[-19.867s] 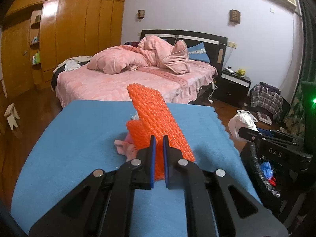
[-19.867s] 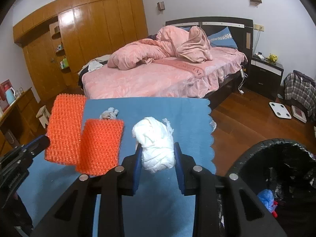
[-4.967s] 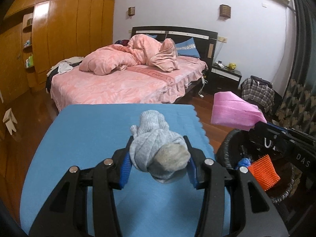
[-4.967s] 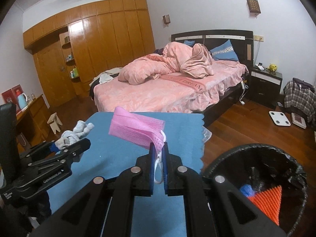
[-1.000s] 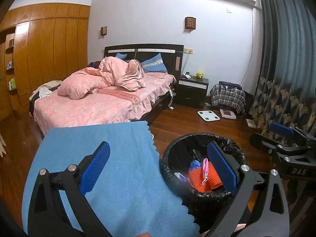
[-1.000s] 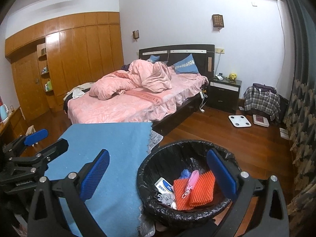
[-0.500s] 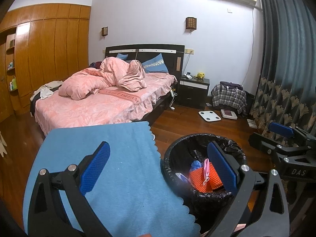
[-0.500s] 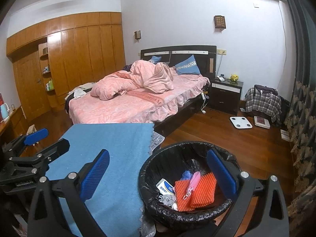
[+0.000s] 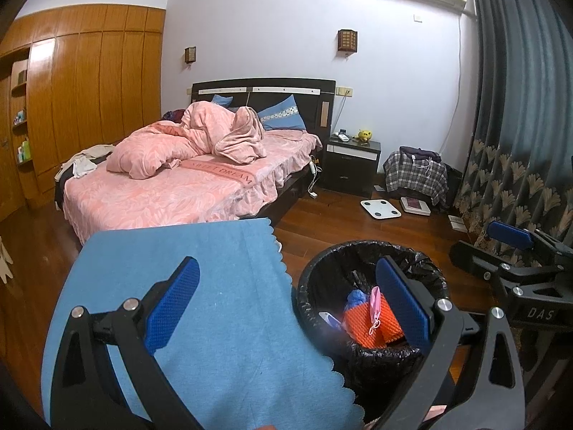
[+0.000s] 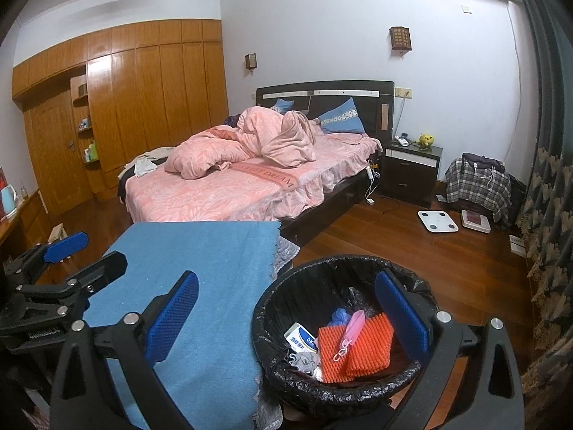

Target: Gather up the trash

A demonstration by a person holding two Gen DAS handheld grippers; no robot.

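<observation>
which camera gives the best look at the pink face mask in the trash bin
The right wrist view: the pink face mask lies fully exposed across the orange mesh pads. In the left wrist view the mask is smaller, with the left gripper's finger crowding it.

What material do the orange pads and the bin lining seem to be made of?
Orange pads: probably soft foam netting, judging by the matte, bumpy mesh texture. Bin lining: thin glossy black plastic film, crinkled and folded over the rim.

Left claw [image 9: 286, 299] and right claw [image 10: 286, 302] both hang wide apart, gripping nothing.
</observation>
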